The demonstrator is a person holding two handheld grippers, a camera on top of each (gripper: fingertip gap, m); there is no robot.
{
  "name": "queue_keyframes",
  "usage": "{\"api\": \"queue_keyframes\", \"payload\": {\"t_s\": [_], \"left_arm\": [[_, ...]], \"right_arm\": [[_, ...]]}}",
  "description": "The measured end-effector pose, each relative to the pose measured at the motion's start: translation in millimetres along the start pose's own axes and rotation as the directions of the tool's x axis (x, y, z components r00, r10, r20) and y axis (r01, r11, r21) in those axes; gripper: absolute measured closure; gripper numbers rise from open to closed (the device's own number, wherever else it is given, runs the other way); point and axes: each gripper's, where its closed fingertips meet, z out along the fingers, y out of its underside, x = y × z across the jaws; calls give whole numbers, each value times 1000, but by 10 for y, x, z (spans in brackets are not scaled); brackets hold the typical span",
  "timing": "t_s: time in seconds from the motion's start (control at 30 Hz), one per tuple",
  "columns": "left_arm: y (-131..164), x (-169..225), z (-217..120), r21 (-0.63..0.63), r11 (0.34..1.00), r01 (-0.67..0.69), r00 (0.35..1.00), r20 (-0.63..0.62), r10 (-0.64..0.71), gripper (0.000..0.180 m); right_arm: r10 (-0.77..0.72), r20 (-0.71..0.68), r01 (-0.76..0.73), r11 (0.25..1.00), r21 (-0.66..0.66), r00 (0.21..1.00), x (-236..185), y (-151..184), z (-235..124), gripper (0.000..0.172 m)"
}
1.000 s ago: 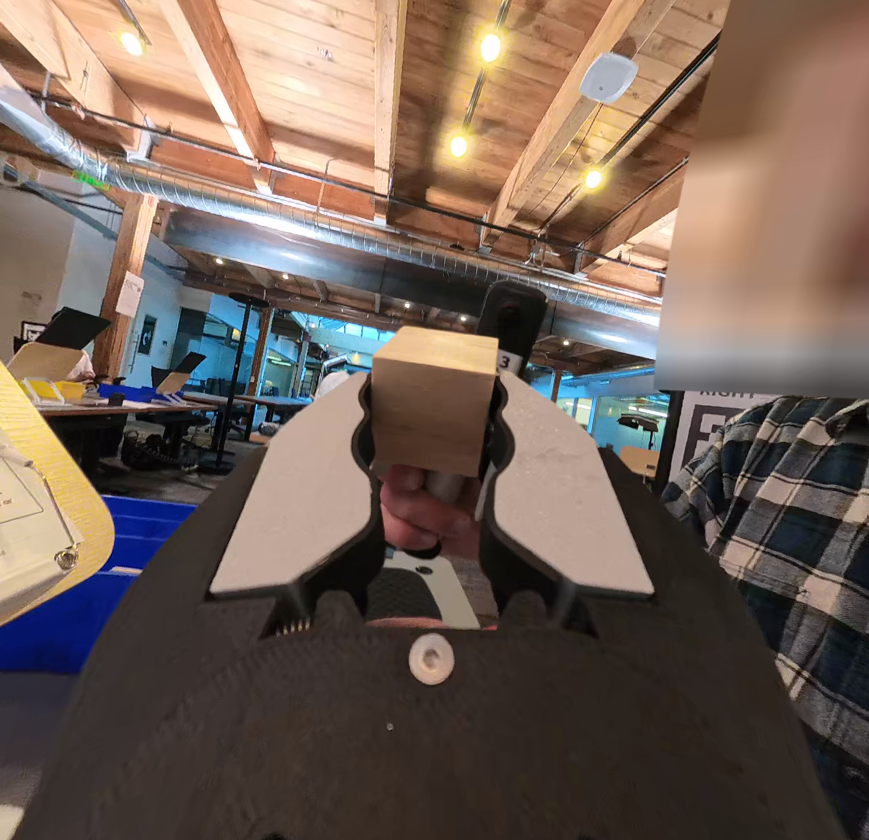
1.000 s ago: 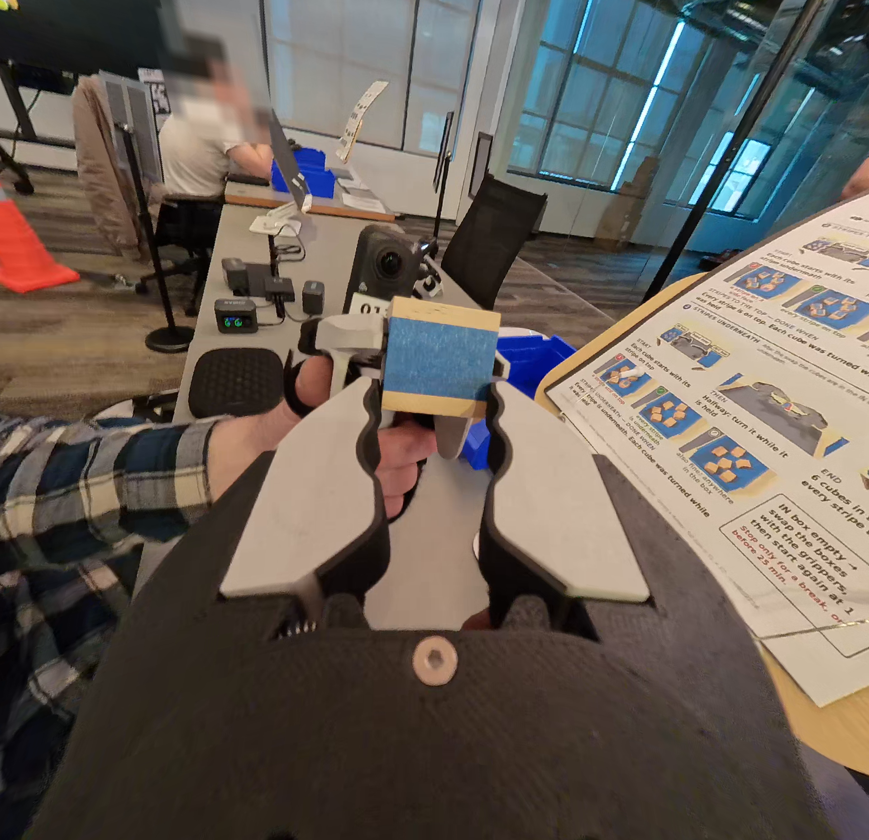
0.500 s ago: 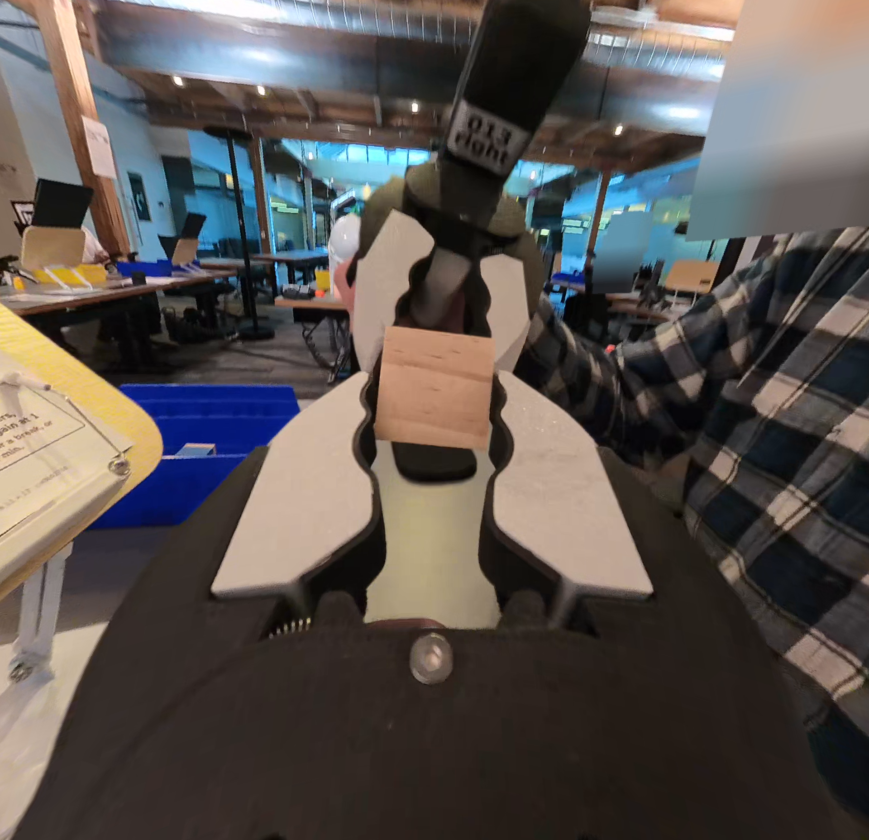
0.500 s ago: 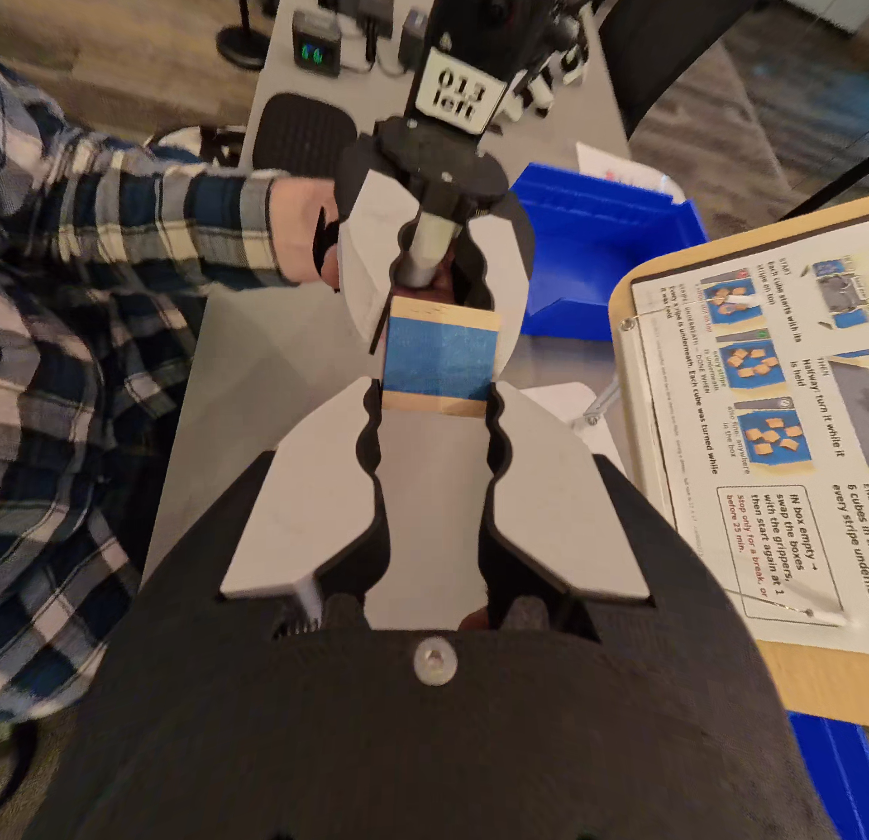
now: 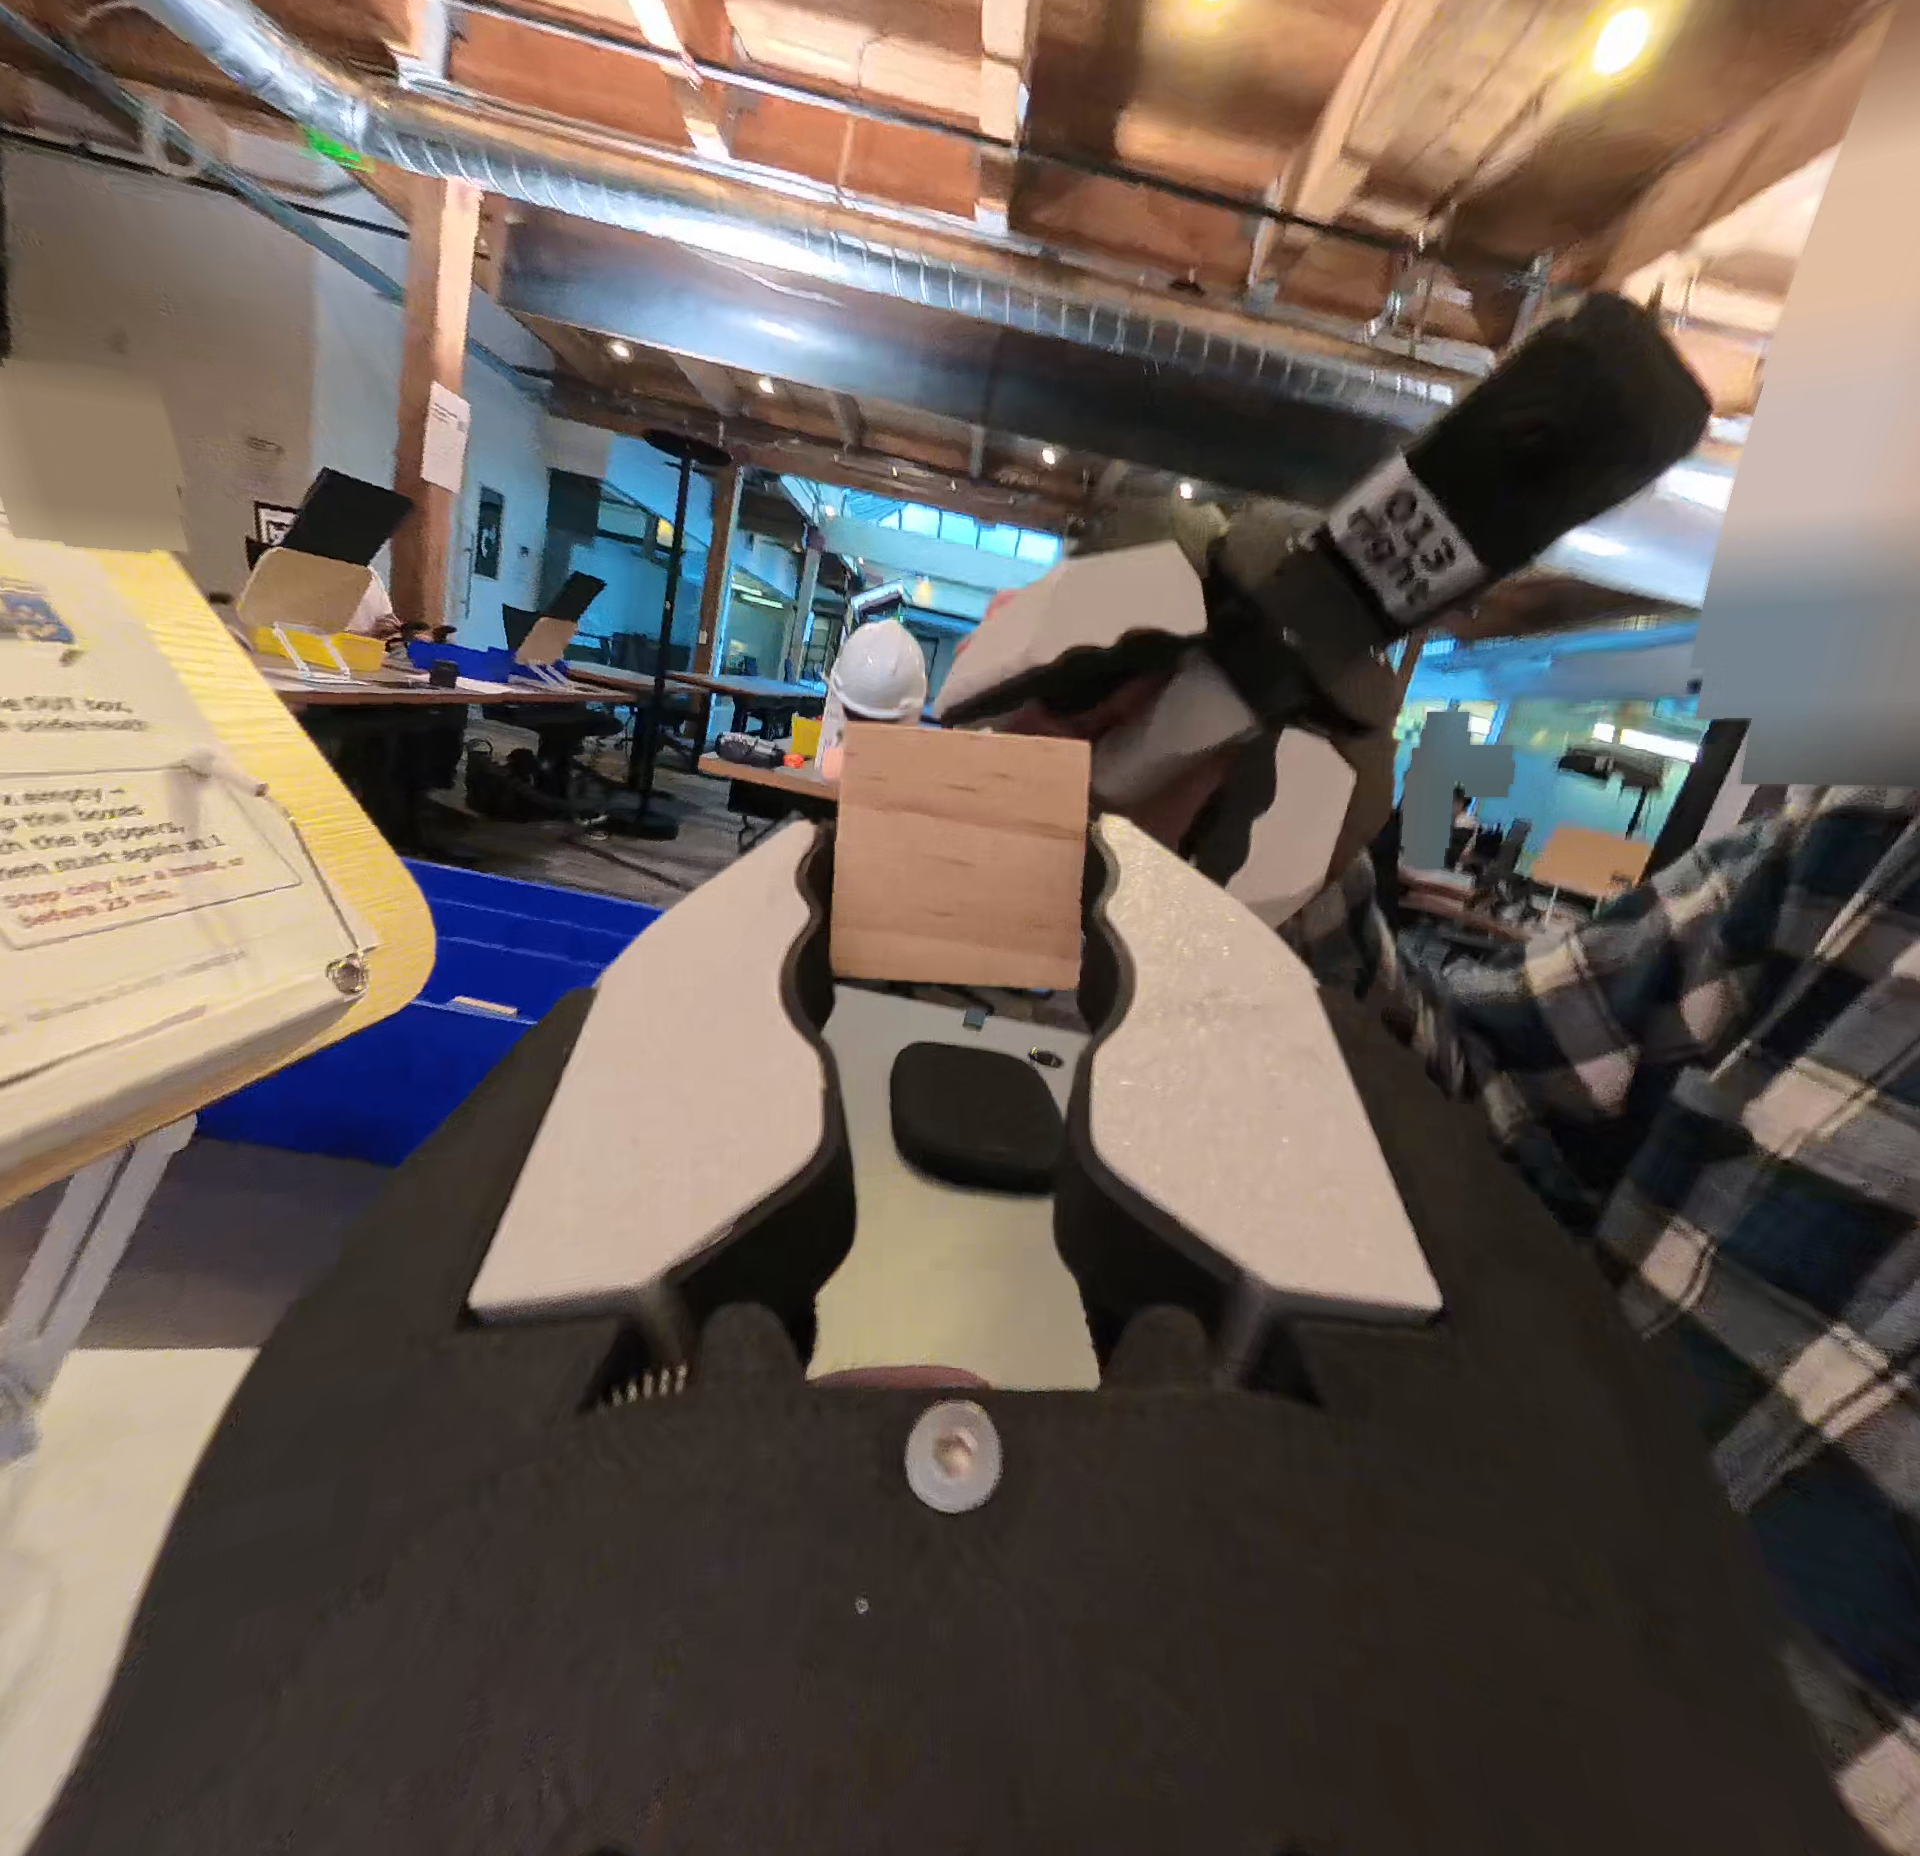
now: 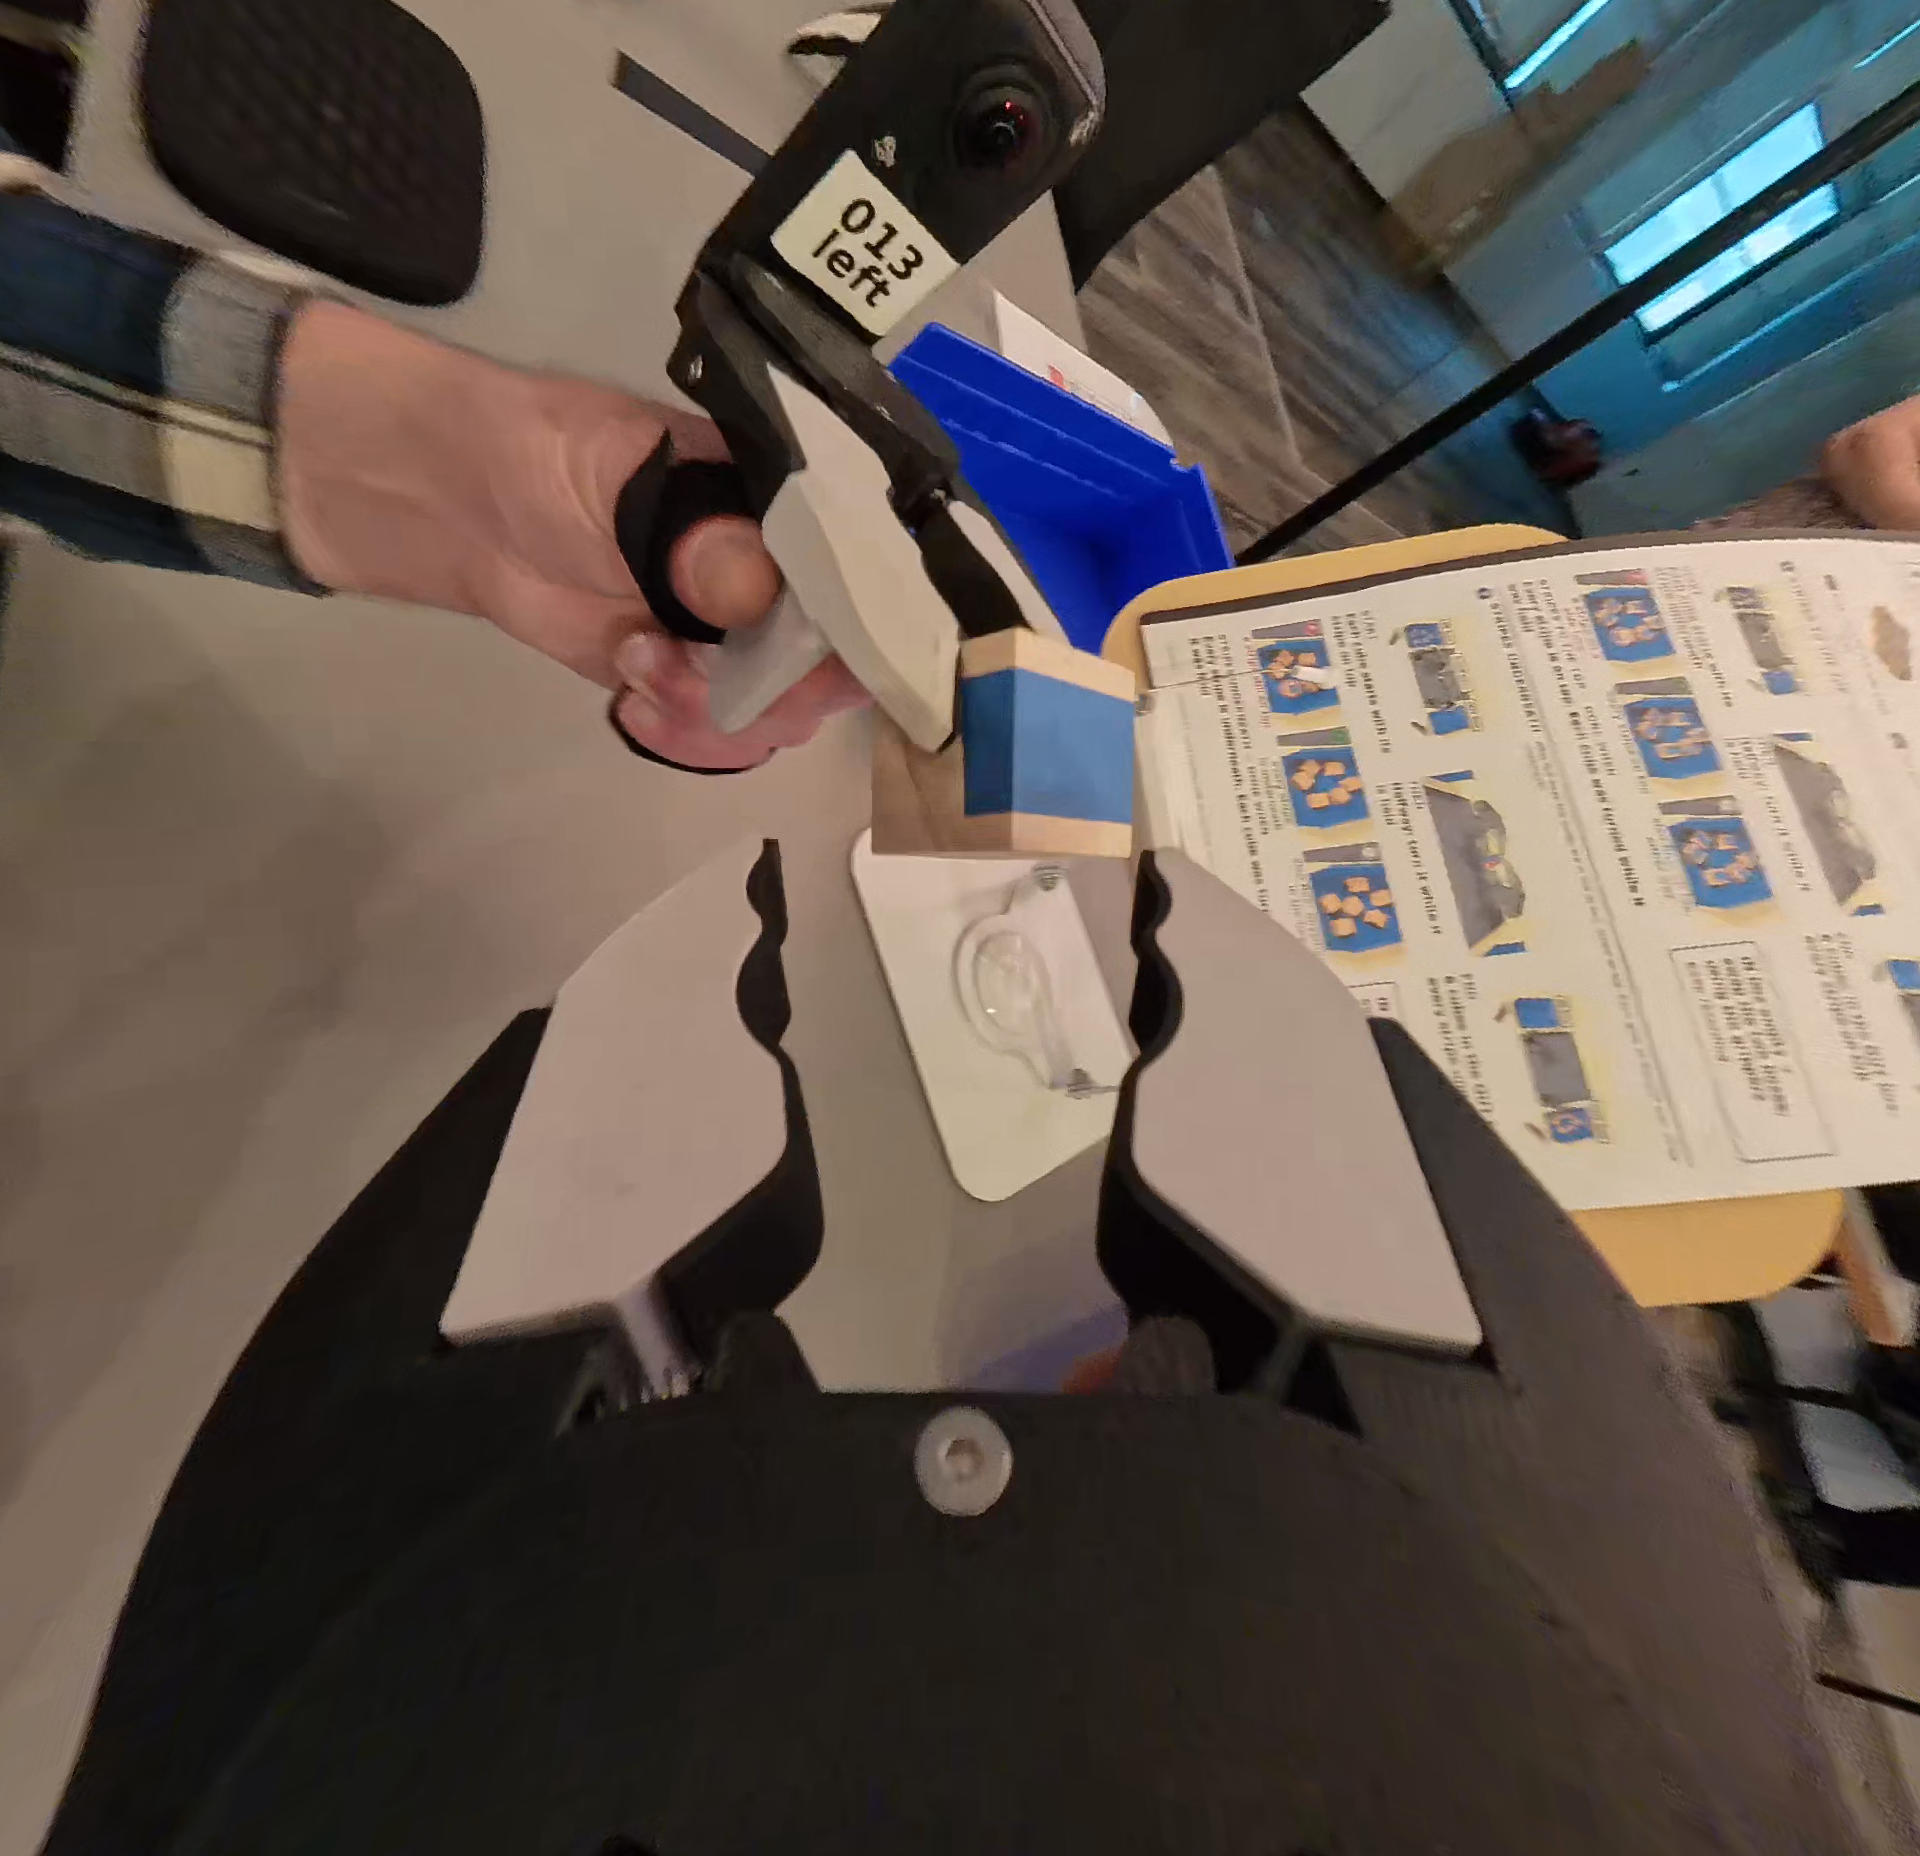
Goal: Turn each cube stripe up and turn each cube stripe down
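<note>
right hand-held gripper (image 6: 951, 871) has let go and backed off with jaws spread, so the left hand-held gripper (image 5: 958, 861) alone clamps the wooden cube (image 5: 958, 861) mid-air over the desk (image 6: 312, 819), blue stripe (image 6: 1049, 757) facing 6 o'clock, likely for re-gripping

blue bin (image 6: 1081, 476), instruction sheet (image 6: 1558, 819)

Left gripper (image 5: 958, 861) jaws clamped, right gripper (image 6: 956, 933) jaws spread.

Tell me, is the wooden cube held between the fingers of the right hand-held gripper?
No: the right hand-held gripper stands open and apart from the cube, which the left hand-held gripper clamps.
</note>
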Motion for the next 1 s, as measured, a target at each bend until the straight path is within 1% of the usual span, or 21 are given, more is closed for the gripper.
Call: {"api": "queue_keyframes", "payload": {"t_s": [0.07, 0.13, 0.17, 0.23, 0.33, 0.43, 0.57, 0.67, 0.7, 0.77, 0.83, 0.87, 0.93, 1.0], "left_arm": [[28, 45, 33, -32, 995, -99, 995, 1, 99, 136], [52, 150, 76, -64, 983, -169, 985, -44, 167, 136], [60, 170, 100, -79, 977, -199, 980, -45, 196, 136], [91, 208, 147, -110, 965, -236, 971, -56, 231, 136], [156, 251, 207, -144, 952, -271, 962, -71, 263, 136], [251, 265, 254, -185, 936, -300, 954, -77, 290, 136], [351, 251, 279, -219, 929, -298, 954, -87, 285, 136], [343, 251, 320, -210, 934, -289, 957, -82, 278, 135], [319, 238, 314, -203, 933, -297, 955, -72, 288, 131], [277, 160, 258, -200, 930, -309, 951, -40, 307, 130], [279, 15, 161, -218, 922, -319, 945, 6, 328, 144], [292, -73, 107, -227, 920, -320, 941, 35, 336, 149], [351, -254, 3, -242, 918, -316, 934, 90, 345, 172], [426, -397, -69, -230, 930, -287, 939, 125, 320, 179]], "right_arm": [[46, 46, -47, 999, 23, 998, 12, -14, -74, 113], [93, 118, -97, 995, 33, 989, 56, -2, -142, 114], [117, 162, -124, 992, 34, 980, 71, 3, -162, 114], [149, 260, -159, 987, 17, 954, 42, 23, -166, 118], [152, 335, -147, 988, -39, 930, -36, 85, -111, 119], [136, 381, -116, 990, -77, 915, -128, 141, -87, 129], [145, 395, -117, 989, -93, 907, -168, 226, -95, 129], [161, 395, -139, 987, -85, 904, -139, 272, -155, 129], [162, 380, -137, 986, -91, 911, -88, 317, -195, 129], [167, 338, -135, 984, -116, 926, 74, 470, -313, 129], [168, 274, -124, 978, -170, 947, 313, 730, -459, 128], [162, 241, -112, 971, -210, 957, 449, 905, -538, 128], [172, 181, -111, 945, -309, 968, 723, 1324, -695, 129], [170, 154, -95, 909, -406, 973, 934, 1780, -831, 128]]}}
